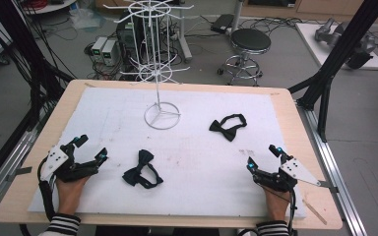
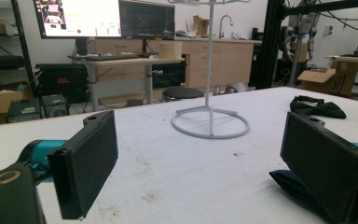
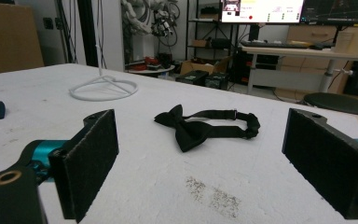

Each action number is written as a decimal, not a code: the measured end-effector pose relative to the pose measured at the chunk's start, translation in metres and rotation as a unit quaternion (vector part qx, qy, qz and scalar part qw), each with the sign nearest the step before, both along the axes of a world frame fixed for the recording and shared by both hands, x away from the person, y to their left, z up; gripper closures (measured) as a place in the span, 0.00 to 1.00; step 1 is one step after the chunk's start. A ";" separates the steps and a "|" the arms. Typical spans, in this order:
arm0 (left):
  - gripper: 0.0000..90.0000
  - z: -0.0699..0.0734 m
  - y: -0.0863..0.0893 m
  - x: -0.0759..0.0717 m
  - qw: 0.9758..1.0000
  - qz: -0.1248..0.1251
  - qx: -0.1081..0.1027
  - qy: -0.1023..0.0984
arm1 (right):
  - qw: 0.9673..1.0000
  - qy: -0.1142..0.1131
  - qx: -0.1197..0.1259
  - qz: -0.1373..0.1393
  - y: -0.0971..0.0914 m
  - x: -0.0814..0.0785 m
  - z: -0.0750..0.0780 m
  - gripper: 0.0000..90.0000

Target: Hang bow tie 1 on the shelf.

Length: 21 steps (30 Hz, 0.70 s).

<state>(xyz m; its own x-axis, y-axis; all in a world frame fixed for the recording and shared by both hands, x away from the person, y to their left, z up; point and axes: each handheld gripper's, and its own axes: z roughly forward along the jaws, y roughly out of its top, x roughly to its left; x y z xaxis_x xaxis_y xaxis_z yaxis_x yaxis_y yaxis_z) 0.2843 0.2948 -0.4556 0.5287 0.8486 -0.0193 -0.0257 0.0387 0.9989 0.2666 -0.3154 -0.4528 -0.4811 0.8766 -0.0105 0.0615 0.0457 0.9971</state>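
Grippers are rested low at the near edge of the white mat (image 1: 103, 105). The left gripper (image 1: 91, 148) is held with jaws spread, nothing between them, a black bow tie (image 1: 141, 170) lying just beside it. The right gripper (image 1: 263, 156) is likewise spread wide and empty, the second bow tie (image 1: 228, 126) lying ahead, near the white wire stand (image 1: 161, 116).

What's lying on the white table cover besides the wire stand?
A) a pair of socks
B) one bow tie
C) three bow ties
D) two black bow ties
D: two black bow ties lie on the cover, the near bow tie close to the left gripper and the far bow tie ahead of the right gripper, with the white wire stand between them at the back.
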 end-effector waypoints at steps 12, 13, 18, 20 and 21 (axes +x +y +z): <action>0.13 0.000 -0.001 0.000 1.000 0.001 0.004 -0.002 | 1.000 0.006 0.014 -0.003 -0.002 0.000 0.000 0.11; 0.13 0.000 -0.001 0.000 1.000 0.001 0.004 -0.002 | 1.000 0.003 0.012 -0.004 -0.002 0.000 0.000 0.11; 0.13 0.000 -0.001 0.000 1.000 -0.001 0.004 0.001 | 1.000 0.002 0.010 -0.004 -0.001 0.000 0.000 0.11; 0.13 0.000 0.000 0.001 1.000 0.000 0.001 0.005 | 1.000 0.000 0.009 -0.003 -0.001 0.000 0.000 0.11; 0.13 0.000 0.000 0.001 1.000 0.000 0.001 0.005 | 1.000 -0.002 0.007 -0.003 -0.001 0.000 0.000 0.11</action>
<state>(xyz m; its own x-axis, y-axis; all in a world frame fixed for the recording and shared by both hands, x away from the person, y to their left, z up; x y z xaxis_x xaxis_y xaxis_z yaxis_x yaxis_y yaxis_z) 0.2855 0.2945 -0.4552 0.5276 0.8492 -0.0222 -0.0158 0.0359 0.9992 0.2670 -0.3168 -0.4530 -0.4758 0.8795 0.0006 0.0582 0.0308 0.9978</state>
